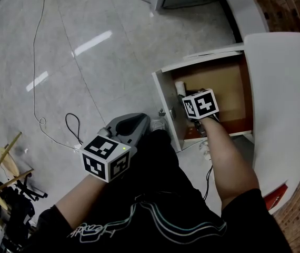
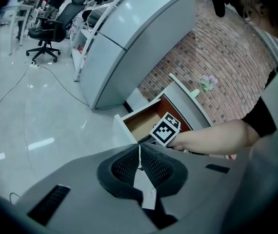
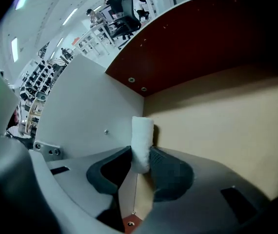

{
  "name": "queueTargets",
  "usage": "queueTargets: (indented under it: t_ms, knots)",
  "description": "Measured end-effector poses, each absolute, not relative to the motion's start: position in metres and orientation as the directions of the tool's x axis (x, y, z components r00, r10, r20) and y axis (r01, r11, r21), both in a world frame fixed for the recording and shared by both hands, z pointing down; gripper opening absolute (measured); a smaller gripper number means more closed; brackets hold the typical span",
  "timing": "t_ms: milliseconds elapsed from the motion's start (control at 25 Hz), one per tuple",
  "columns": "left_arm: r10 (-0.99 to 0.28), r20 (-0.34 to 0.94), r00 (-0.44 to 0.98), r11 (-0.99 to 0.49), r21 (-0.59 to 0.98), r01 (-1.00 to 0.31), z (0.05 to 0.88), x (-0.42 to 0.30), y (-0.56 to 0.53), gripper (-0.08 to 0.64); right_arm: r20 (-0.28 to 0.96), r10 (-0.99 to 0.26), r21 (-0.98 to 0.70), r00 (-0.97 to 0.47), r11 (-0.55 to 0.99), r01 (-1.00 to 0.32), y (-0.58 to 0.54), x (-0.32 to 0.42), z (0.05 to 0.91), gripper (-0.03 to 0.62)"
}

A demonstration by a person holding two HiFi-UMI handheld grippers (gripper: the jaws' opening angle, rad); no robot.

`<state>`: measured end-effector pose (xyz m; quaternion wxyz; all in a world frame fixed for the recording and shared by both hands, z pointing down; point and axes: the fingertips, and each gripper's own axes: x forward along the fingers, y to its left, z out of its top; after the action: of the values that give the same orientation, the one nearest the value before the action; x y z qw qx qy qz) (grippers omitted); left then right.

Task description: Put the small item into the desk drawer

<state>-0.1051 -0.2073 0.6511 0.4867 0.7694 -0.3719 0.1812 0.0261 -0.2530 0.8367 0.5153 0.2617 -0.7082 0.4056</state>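
The desk drawer (image 1: 163,96) stands pulled open, its wooden floor (image 3: 217,126) bare. A small white roll (image 3: 141,138) stands upright between the pads of my right gripper (image 3: 141,157), which is shut on it inside the drawer, close to the white side wall (image 3: 95,116). From the head view the roll (image 1: 180,87) shows just ahead of the right gripper (image 1: 186,96) near the drawer's front left corner. My left gripper (image 1: 138,124) rests over the person's lap, away from the drawer. Its jaws (image 2: 139,157) are shut with nothing between them.
The white desk top (image 1: 287,99) overhangs the drawer on the right, with brick wall beyond it. A thin cable (image 1: 37,88) trails over the glossy floor at left. A tall white counter (image 2: 129,38) and an office chair (image 2: 49,30) stand farther off.
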Motion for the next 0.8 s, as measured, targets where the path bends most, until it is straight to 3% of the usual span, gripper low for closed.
queueTargets:
  t_ms: [440, 800]
  knots:
    - [-0.362, 0.622, 0.694, -0.297, 0.629, -0.718, 0.648, -0.110, -0.208, 0.028, 0.929, 0.025, -0.336, -0.369, 0.470, -0.816, -0.251, 0.025, 0.828, 0.201]
    - [-0.319, 0.561, 0.764, -0.375, 0.666, -0.645, 0.598, -0.113, -0.201, 0.029, 0.876, -0.181, -0.365, -0.448, 0.359, -0.859, -0.261, 0.021, 0.743, 0.215]
